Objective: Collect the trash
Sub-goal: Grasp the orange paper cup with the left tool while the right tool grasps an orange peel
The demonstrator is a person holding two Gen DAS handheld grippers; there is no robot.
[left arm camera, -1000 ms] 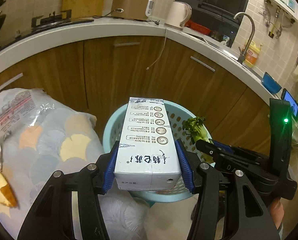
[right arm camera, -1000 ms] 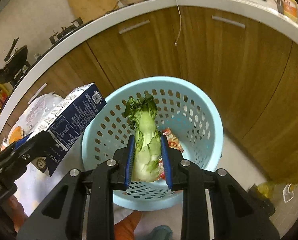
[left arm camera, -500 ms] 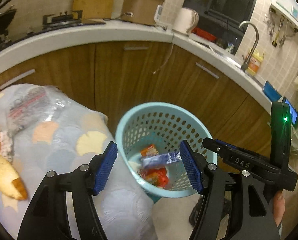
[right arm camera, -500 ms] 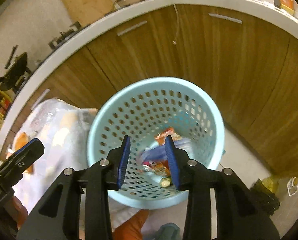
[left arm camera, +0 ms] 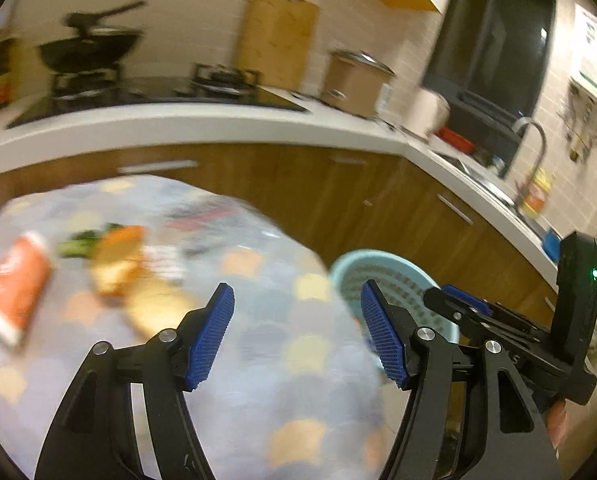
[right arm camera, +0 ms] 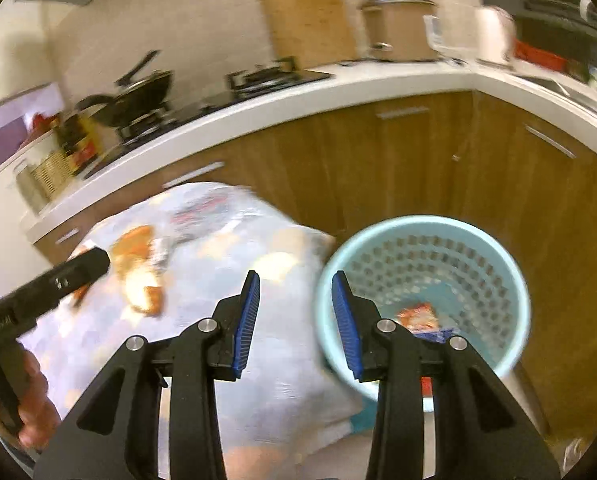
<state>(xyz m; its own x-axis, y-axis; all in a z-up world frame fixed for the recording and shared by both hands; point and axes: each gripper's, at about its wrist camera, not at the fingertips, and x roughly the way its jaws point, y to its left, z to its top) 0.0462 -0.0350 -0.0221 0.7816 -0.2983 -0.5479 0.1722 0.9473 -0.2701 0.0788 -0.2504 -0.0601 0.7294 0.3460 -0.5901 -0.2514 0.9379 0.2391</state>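
My left gripper (left arm camera: 297, 285) is open and holds nothing, above a table under a patterned cloth (left arm camera: 298, 360). On the blurred cloth lie an orange packet (left arm camera: 14, 284), yellow-orange food scraps (left arm camera: 118, 264), a bit of green vegetable (left arm camera: 82, 240) and a clear plastic bag (left arm camera: 206, 216). My right gripper (right arm camera: 296, 273) is also open and empty, over the cloth's edge just left of the light blue basket (right arm camera: 418, 226). A red wrapper (right arm camera: 416, 316) and a blue carton (right arm camera: 438, 334) lie at the basket's bottom. The basket (left arm camera: 394, 280) stands on the floor to the right of the table.
Wooden cabinets (right arm camera: 418, 168) under a white counter (left arm camera: 178, 124) curve behind the table and basket. On the counter are a stove with a pan (left arm camera: 90, 48), a cutting board (left arm camera: 276, 36), a rice cooker (left arm camera: 354, 80) and a sink tap (left arm camera: 534, 148). A hand (right arm camera: 30, 416) holds the left gripper's body.
The carton left my left gripper and the vegetable left my right gripper; both dropped into the basket. Both grippers opened, then swung up and left from the basket toward the table.
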